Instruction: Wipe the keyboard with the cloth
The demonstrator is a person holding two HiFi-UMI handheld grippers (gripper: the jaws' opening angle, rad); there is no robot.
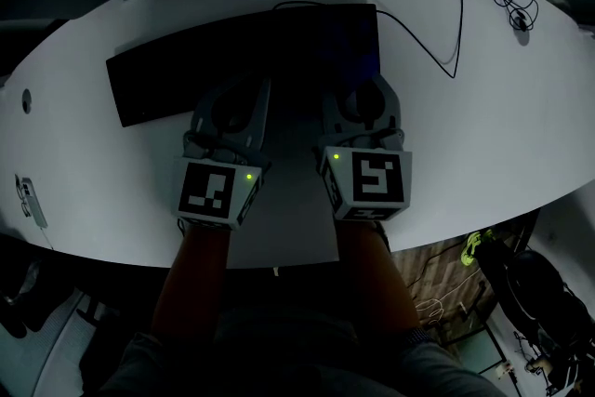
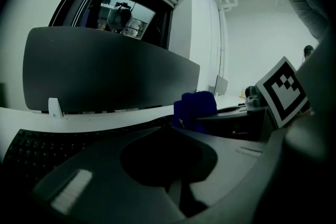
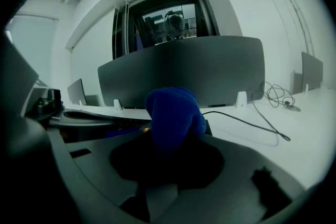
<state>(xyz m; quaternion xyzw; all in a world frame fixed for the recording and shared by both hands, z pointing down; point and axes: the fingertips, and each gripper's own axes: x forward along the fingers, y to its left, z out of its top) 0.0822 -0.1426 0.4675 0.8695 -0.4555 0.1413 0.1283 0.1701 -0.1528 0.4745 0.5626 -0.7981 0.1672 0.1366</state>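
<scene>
The blue cloth point(image 3: 173, 113) is sitting bunched between the jaws of the right gripper point(image 3: 173, 139), which is pinching it just over the right end of the black keyboard point(image 1: 242, 60). The left gripper point(image 1: 231, 107) is standing close beside it, to its left, over the middle of the keyboard. Its jaws are pressing together with nothing between them. Beyond both grippers a grey divider panel point(image 3: 184, 71) is rising along the far edge of the white desk point(image 1: 483, 125), and small white clips point(image 3: 241, 98) are holding it. To the right of the right gripper a thin black cable point(image 3: 247, 123) is running across the desk to a loose coil point(image 1: 516, 5). The head view is too dark to show the cloth clearly. The left gripper view is showing it well on its right side, next to the right gripper's marker cube point(image 2: 283, 93), and it is also showing the rows of keys to the left. Only the head view is showing the person's forearms point(image 1: 200, 284) behind the cubes. The only print I can make out is the pattern of black and white squares on the cubes.
</scene>
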